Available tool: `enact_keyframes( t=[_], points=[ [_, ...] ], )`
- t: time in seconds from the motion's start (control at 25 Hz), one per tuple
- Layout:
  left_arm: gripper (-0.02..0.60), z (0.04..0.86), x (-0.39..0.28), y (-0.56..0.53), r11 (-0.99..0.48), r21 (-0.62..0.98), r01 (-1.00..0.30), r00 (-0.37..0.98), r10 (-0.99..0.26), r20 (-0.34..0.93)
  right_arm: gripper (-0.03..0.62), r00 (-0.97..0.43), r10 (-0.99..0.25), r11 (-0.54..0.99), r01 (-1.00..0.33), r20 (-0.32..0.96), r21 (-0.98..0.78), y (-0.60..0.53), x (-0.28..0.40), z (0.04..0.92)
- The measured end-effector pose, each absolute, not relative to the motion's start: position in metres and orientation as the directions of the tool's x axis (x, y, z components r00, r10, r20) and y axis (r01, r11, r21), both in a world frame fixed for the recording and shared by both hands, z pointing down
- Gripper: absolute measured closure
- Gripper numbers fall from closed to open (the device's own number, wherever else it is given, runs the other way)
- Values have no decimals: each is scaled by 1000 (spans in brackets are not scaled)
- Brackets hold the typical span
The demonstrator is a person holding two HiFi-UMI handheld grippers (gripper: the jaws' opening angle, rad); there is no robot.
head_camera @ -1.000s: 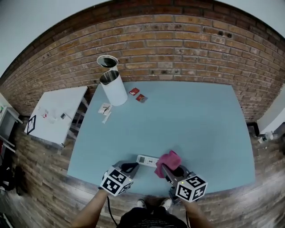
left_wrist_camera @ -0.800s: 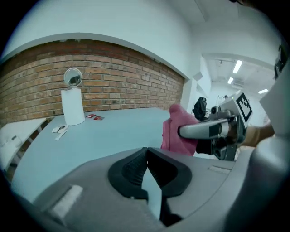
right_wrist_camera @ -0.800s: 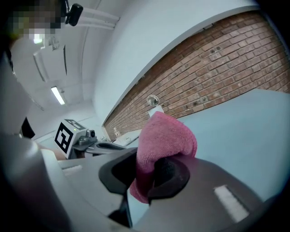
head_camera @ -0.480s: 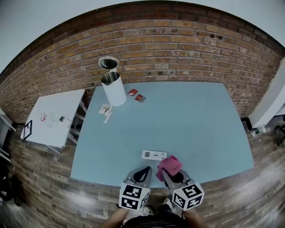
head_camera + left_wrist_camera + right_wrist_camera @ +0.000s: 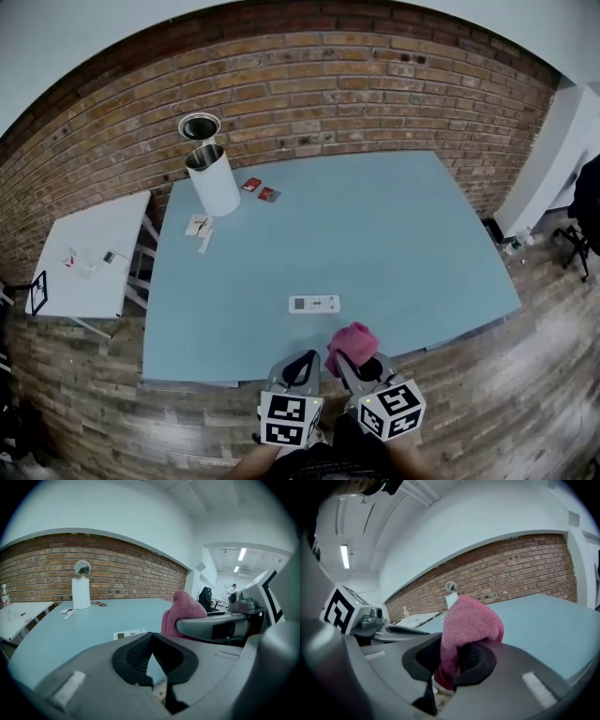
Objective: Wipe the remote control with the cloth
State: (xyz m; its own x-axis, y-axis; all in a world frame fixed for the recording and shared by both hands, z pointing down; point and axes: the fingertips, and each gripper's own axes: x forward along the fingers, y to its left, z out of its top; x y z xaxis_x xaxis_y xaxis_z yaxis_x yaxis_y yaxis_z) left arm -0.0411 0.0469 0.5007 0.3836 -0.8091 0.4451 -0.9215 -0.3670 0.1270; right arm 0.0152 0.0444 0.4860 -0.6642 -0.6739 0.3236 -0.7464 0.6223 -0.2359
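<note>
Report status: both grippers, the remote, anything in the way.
Left gripper shut, empty. Right gripper shut on the pink cloth. Remote flat on the table ahead, untouched. Nothing between cloth and remote.

No readable text, numbers or brands, print on the remote control [image 5: 314, 304] too small

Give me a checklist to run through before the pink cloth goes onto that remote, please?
1. The pink cloth is clamped in the right gripper jaws: ok.
2. The left gripper is empty, jaws shut: ok.
3. The remote control lies flat on the blue table, nothing on it: ok.
4. Cloth touching the remote: not ok; it is apart, nearer the table's front edge.
5. Clutter near the remote: ok; the white cylinder and red cards are far off by the wall.
</note>
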Motion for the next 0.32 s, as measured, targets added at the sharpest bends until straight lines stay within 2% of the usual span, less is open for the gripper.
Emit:
enact_keyframes(
  t=[0.32],
  points=[
    [584, 496, -40, 66, -370, 145, -918, 395, -810, 433, 533, -648, -682, 621, -758, 340, -200, 61, 15, 480]
  ],
)
